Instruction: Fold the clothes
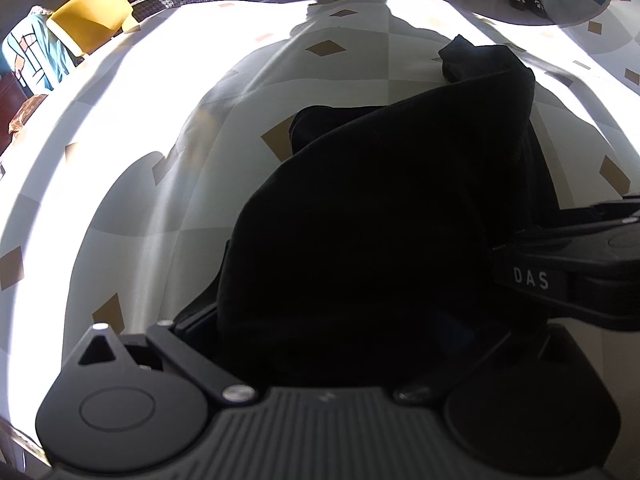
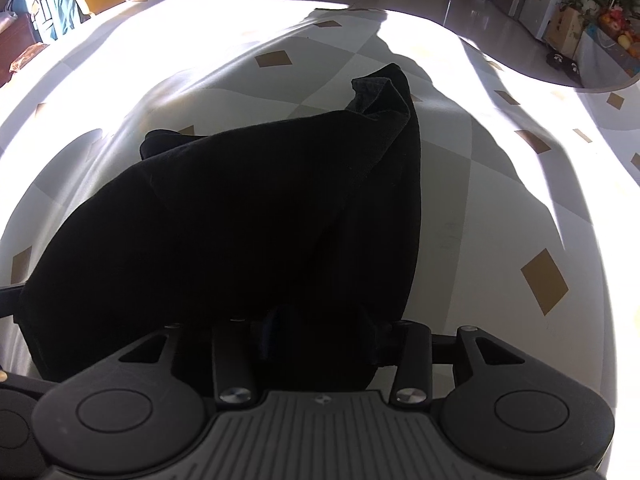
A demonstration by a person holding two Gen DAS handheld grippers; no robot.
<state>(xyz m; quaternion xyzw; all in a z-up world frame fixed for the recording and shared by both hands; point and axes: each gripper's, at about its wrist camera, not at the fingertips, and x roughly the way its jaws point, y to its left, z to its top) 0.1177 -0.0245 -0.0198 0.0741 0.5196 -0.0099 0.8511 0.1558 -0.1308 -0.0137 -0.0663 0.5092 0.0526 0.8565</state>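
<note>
Both claws, left (image 1: 352, 344) and right (image 2: 316, 332), were buried in the black garment (image 1: 380, 220); grip indeterminable; cloth draped over the tabletop (image 1: 160, 208), presumably mid-fold.

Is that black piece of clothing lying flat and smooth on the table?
No, the black fabric garment is bunched into a raised heap with a peaked corner, on the white tablecloth with tan diamonds.

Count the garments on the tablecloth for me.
1. A single black garment lies bunched on the checked tablecloth, its near edge draped over both claws. Folds might hide another dark piece; I cannot tell.
</note>
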